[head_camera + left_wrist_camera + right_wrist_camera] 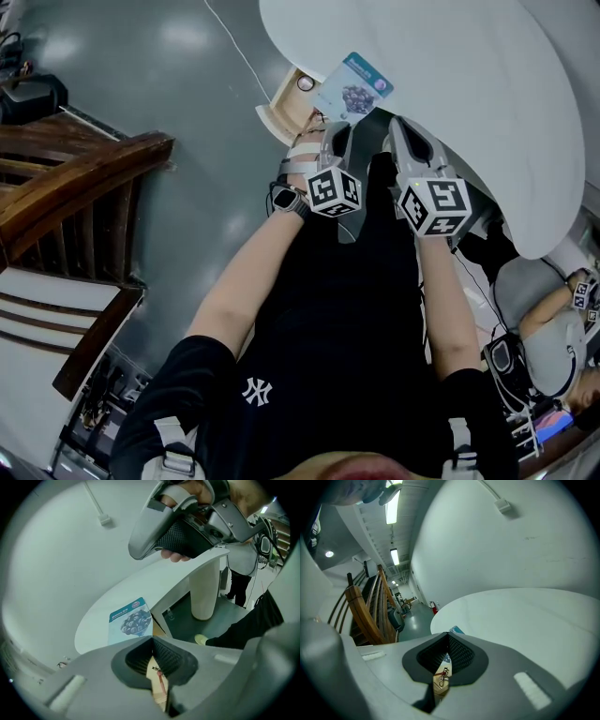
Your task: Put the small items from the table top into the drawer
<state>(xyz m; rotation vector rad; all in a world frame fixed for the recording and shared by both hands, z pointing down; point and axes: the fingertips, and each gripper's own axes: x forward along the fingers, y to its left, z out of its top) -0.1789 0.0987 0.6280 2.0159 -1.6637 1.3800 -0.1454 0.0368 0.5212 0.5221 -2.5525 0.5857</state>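
Both grippers sit at the white table's (487, 94) left edge, the left gripper (336, 131) closed on a blue packet (353, 86) above the open drawer (284, 101), the right gripper (398, 131) closed, empty.

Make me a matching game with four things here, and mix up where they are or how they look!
Things:
1. blueberry packet
2. drawer
3. chair
4. left gripper

Place, colour or state:
A. pulled open
B. jaws together, holding nothing
C. lying at the edge of the table
D. brown wood

Pairs: 1-C, 2-A, 3-D, 4-B
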